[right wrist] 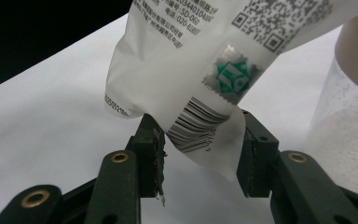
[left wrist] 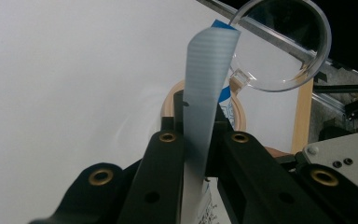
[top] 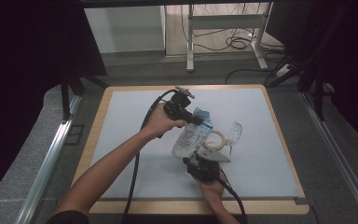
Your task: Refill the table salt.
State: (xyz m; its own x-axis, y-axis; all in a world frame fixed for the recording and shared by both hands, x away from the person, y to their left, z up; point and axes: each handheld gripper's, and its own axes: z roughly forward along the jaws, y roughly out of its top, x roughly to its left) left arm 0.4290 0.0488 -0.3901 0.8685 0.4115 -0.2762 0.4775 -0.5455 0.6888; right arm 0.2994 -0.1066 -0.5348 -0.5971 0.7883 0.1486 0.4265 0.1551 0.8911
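A white printed pouch (top: 190, 139) with a blue sealed top (top: 203, 116) is held up over the mat between both grippers. My left gripper (top: 196, 119) comes from the upper left, shut on the blue top strip (left wrist: 209, 70); its jaws (left wrist: 200, 128) pinch the strip flat. My right gripper (top: 198, 156) reaches up from below. In the right gripper view the pouch's lower corner, by its barcode (right wrist: 200, 123), fills the gap between the pads of this gripper (right wrist: 200, 140).
A clear stemmed cup (top: 233, 132) (left wrist: 284, 42) and a beige ring (top: 216, 139) (left wrist: 238, 112) sit just right of the pouch. The pale mat (top: 135, 140) covers a wood-edged table. Behind it are a desk frame (top: 190, 42) and floor cables (top: 235, 43).
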